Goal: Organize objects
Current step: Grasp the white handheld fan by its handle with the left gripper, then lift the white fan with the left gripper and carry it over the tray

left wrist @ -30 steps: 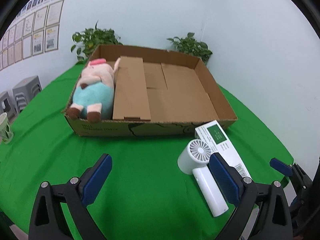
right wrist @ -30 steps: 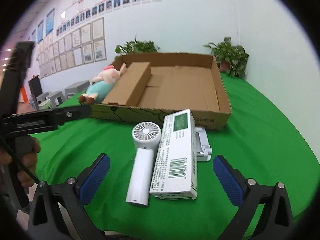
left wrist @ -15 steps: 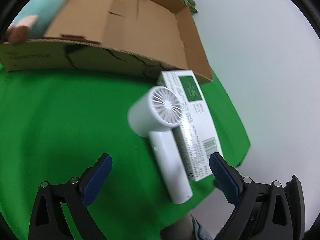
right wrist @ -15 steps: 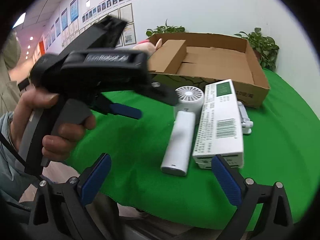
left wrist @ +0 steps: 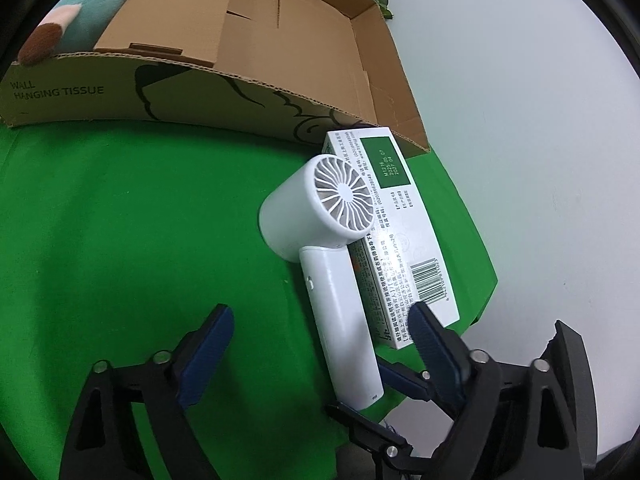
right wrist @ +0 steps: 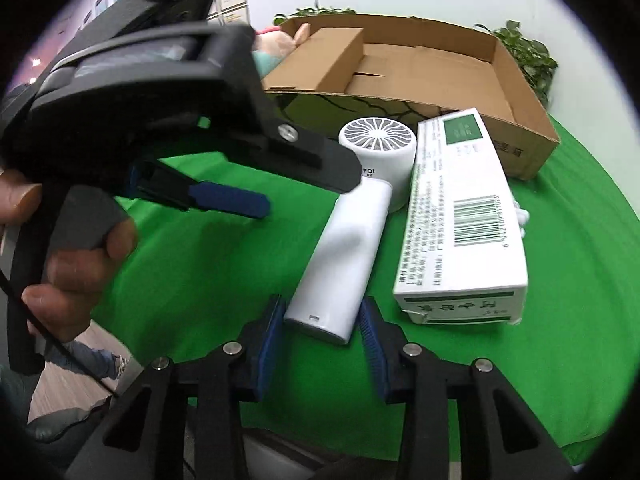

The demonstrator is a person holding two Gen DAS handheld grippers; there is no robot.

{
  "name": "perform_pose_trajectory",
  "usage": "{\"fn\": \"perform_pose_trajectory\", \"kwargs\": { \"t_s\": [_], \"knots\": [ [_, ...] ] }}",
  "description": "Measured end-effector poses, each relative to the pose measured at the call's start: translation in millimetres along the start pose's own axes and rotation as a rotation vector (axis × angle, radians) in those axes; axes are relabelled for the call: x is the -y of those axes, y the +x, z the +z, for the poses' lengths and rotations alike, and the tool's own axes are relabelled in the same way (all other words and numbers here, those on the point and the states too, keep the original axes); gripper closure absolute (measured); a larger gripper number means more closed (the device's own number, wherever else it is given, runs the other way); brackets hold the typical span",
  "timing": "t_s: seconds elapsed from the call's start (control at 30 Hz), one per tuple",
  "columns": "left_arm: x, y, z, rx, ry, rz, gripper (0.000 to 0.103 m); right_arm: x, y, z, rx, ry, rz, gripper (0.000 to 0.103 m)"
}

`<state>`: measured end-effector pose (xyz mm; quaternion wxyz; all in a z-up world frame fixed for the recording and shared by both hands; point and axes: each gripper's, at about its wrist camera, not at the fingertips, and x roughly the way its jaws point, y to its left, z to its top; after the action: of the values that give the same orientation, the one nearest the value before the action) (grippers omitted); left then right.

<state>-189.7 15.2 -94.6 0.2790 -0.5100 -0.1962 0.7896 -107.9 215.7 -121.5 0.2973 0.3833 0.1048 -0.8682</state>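
A white handheld fan (left wrist: 328,248) (right wrist: 352,216) lies on the green cloth, beside a white and green carton (left wrist: 396,232) (right wrist: 460,216). My right gripper (right wrist: 322,328) has its blue pads on either side of the fan's handle end, close to it but with small gaps. My left gripper (left wrist: 320,344) is open, its pads straddling the fan handle from above. It also shows in the right wrist view (right wrist: 224,196). A cardboard box (left wrist: 280,60) (right wrist: 420,68) stands behind, holding a plush pig (left wrist: 80,12).
A small white object (right wrist: 522,216) lies behind the carton. Potted plants (right wrist: 528,52) stand at the table's far edge. The table's edge (left wrist: 484,292) is just right of the carton. A cardboard divider (right wrist: 332,60) sits inside the box.
My right gripper has moved in and narrowed around the fan handle's end. My left gripper has come down closer over the fan and carton.
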Motion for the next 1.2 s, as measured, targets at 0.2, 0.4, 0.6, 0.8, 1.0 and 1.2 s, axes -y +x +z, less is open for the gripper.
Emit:
{"fn": "perform_pose_trajectory", "kwargs": {
  "t_s": [0.2, 0.4, 0.6, 0.8, 1.0, 1.2],
  "knots": [
    [-5.7, -0.8, -13.1, -0.019, -0.039, -0.081, 0.025, -22.0, -12.8, -9.6, 0.001, -0.009, 0.131, 0.066],
    [-10.7, -4.7, -25.1, 0.018, -0.08, -0.065, 0.04, -33.3, -14.1, -11.6, -0.015, -0.007, 0.21, 0.062],
    [-18.8, -3.3, -32.3, 0.002, -0.127, -0.03, 0.073, -21.9, -14.8, -8.4, -0.022, 0.059, 0.147, 0.047],
    [-20.0, -3.2, -41.8, -0.004, -0.147, -0.06, 0.074, -31.6, -15.6, -14.3, -0.058, 0.04, 0.118, 0.064],
    [-13.0, -12.1, -46.3, 0.011, -0.114, -0.03, 0.076, -22.2, -11.1, -8.3, -0.06, 0.054, 0.115, 0.065],
    [11.8, -37.4, -37.5, 0.078, -0.028, 0.007, 0.076, -24.0, -25.4, 1.8, 0.017, 0.052, 0.106, 0.065]
  ]
}}
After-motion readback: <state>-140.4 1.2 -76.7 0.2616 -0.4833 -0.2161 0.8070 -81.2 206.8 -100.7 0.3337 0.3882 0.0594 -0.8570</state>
